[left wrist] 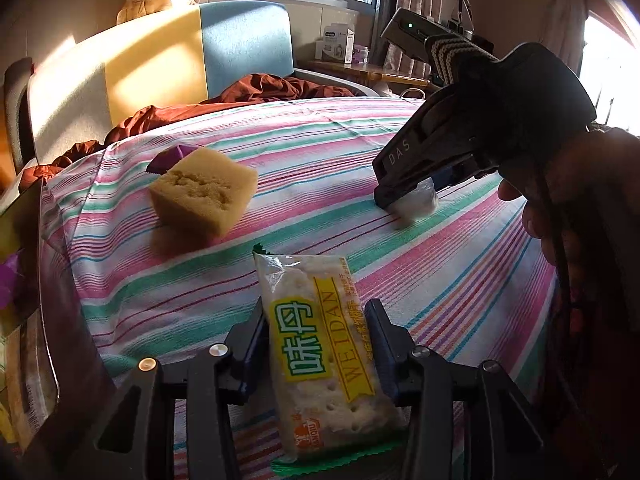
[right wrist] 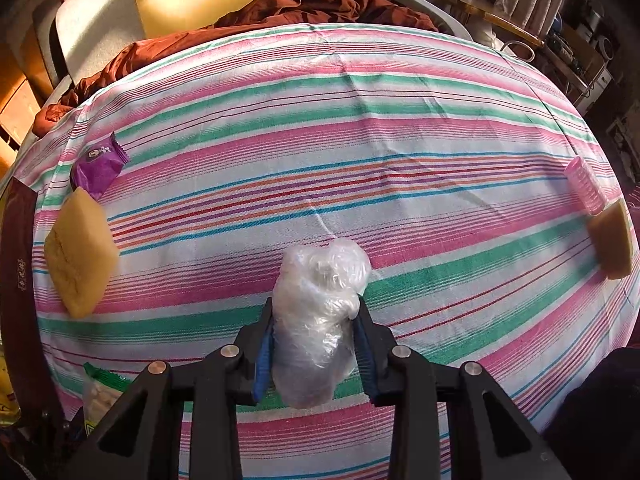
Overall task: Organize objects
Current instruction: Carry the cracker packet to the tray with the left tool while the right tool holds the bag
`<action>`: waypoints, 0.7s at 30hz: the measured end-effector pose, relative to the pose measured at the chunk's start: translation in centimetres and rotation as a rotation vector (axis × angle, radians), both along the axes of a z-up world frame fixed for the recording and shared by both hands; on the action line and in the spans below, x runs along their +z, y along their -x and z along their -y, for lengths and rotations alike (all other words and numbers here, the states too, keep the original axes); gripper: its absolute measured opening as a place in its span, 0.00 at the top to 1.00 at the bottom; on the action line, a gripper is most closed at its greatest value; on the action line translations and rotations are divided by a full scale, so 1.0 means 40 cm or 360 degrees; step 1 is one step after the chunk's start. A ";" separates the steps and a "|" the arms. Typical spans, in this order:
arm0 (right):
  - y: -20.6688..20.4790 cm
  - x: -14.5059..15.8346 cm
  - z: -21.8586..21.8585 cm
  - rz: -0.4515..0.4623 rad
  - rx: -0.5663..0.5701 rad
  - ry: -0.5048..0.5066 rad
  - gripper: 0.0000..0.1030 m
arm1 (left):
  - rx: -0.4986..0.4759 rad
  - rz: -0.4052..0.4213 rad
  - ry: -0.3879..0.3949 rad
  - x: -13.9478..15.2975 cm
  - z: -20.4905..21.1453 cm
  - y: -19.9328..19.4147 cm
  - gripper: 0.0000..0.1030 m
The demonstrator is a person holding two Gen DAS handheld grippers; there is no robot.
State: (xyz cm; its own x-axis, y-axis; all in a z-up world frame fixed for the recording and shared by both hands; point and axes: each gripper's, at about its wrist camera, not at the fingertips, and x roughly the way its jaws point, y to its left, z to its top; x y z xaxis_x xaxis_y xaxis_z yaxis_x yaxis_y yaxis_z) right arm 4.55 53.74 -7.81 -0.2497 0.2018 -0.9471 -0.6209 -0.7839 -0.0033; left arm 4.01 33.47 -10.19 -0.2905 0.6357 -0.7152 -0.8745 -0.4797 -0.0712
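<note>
My left gripper [left wrist: 318, 344] is clamped on a cracker packet [left wrist: 320, 344], clear film with a yellow-and-green label and a green serrated seam at each end; blue pads press both long sides, and the packet runs lengthwise between the fingers, its far end sticking out past the tips over the striped bedsheet [left wrist: 280, 136]. My right gripper [right wrist: 316, 340] is closed on a crumpled clear plastic bundle [right wrist: 320, 304], squeezed between its blue pads, the loose top bulging beyond the fingertips. From the left wrist view that gripper points steeply down with the bundle touching or just above the sheet, toward the sheet's right side; my hand [left wrist: 568, 200] wraps the handle. A tan sponge block [left wrist: 204, 196] lies near the sheet's left edge, a purple snack wrapper [right wrist: 98, 166] touching its far corner. Just off that left edge stands a dark box [right wrist: 18, 272], seen only in part. Near the right edge sits a second tan sponge [right wrist: 612, 240] with a pink ribbed roller [right wrist: 584, 190] just beside its far end. A rust-brown blanket [right wrist: 320, 4] is bunched along the sheet's far edge, against the yellow and blue headboard [left wrist: 200, 56]. Low sunlight falls across the sheet and headboard.
</note>
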 end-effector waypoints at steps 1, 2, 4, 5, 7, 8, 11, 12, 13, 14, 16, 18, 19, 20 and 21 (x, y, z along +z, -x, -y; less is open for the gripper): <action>0.000 0.001 -0.001 0.0002 0.0004 -0.0006 0.66 | 0.0001 -0.0005 0.0006 0.000 0.000 -0.001 0.55; 0.000 0.003 -0.003 0.0002 0.0005 -0.0007 0.66 | 0.0008 -0.0002 0.0012 0.000 0.000 -0.002 0.55; -0.002 0.005 -0.009 -0.0002 0.0003 -0.0003 0.66 | 0.0018 -0.0003 0.0033 0.002 0.000 -0.003 0.55; -0.002 0.007 -0.012 -0.0002 0.0004 -0.0004 0.66 | 0.0029 -0.0011 0.0052 0.004 0.000 -0.005 0.55; -0.002 0.007 -0.013 0.0002 0.0009 -0.0011 0.66 | 0.0052 -0.0046 0.0097 0.008 0.000 -0.013 0.56; 0.001 0.004 -0.007 0.0005 0.0011 -0.0015 0.66 | 0.0060 -0.0058 0.0114 0.009 0.002 -0.017 0.56; 0.008 0.006 -0.009 0.0007 0.0013 -0.0019 0.66 | 0.0084 -0.0039 0.0119 0.020 0.015 -0.022 0.56; 0.005 0.007 -0.010 0.0006 0.0012 -0.0017 0.66 | 0.0086 -0.0048 0.0114 0.027 0.020 -0.026 0.56; -0.001 0.007 -0.008 0.0005 0.0011 -0.0017 0.66 | 0.0090 -0.0062 0.0106 0.038 0.024 -0.029 0.56; -0.001 0.009 -0.010 0.0005 0.0012 -0.0017 0.66 | 0.0093 -0.0070 0.0091 0.050 0.029 -0.031 0.56; 0.017 0.003 -0.008 0.0006 0.0013 -0.0020 0.66 | 0.0110 -0.0075 0.0058 0.077 0.040 -0.029 0.56; 0.017 0.005 -0.012 0.0006 0.0014 -0.0022 0.66 | 0.0143 -0.0079 0.0030 0.104 0.052 -0.021 0.56; 0.023 0.004 -0.008 0.0006 0.0014 -0.0023 0.66 | 0.0153 -0.0080 0.0019 0.115 0.059 -0.019 0.56; 0.027 0.003 -0.005 0.0006 0.0014 -0.0022 0.66 | 0.0168 -0.0084 0.0011 0.126 0.065 -0.017 0.56; 0.027 0.003 -0.004 0.0006 0.0014 -0.0022 0.66 | 0.0183 -0.0084 0.0003 0.135 0.073 -0.014 0.56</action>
State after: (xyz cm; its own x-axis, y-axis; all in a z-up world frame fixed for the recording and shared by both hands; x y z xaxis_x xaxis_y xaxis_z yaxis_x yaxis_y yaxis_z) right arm 3.48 53.91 -7.69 -0.2477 0.2130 -0.9451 -0.6139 -0.7892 -0.0170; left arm 4.55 30.57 -4.78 -0.3987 0.5946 -0.6982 -0.8164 -0.5769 -0.0251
